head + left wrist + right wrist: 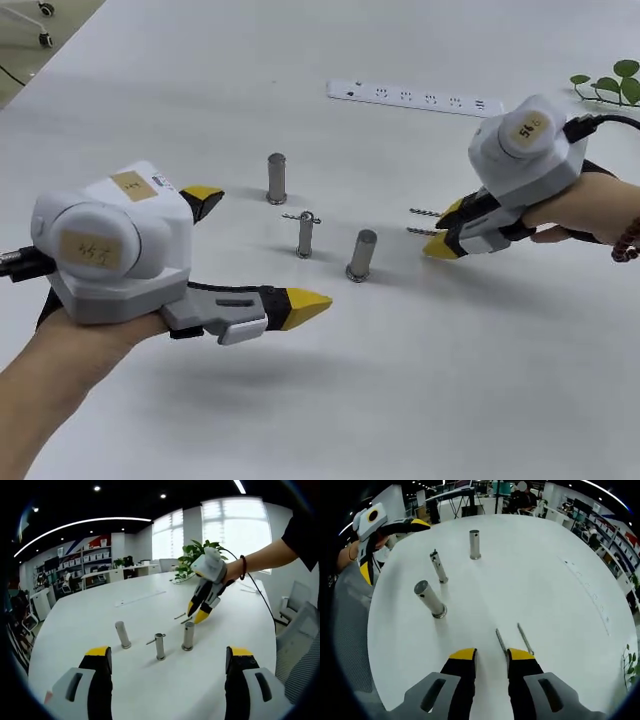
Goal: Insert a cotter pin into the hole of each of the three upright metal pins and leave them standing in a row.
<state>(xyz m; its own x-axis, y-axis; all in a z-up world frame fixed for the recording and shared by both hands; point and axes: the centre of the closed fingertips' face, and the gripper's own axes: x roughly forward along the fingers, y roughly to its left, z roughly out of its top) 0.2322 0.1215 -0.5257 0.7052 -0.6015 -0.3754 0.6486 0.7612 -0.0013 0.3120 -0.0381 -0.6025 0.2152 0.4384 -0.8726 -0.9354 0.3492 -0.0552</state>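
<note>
Three upright metal pins stand in a slanting row on the white table (450, 380). The far metal pin (277, 178) is at the left, the middle metal pin (305, 236) comes next, and the near metal pin (362, 255) is at the right. A cotter pin (300, 216) sits crosswise through the top of the middle one. The other two have bare tops.

Two loose cotter pins (424, 212) (420, 231) lie side by side on the table, right of the row. The right gripper (445, 229) is just behind them, its jaws a narrow gap apart. It seems to grip nothing, though contact with the nearer one is hard to judge.

The left gripper (255, 248) hangs near and left of the row, jaws spread wide and empty. A power strip (415, 97) and a plant (608, 84) lie at the far right.
</note>
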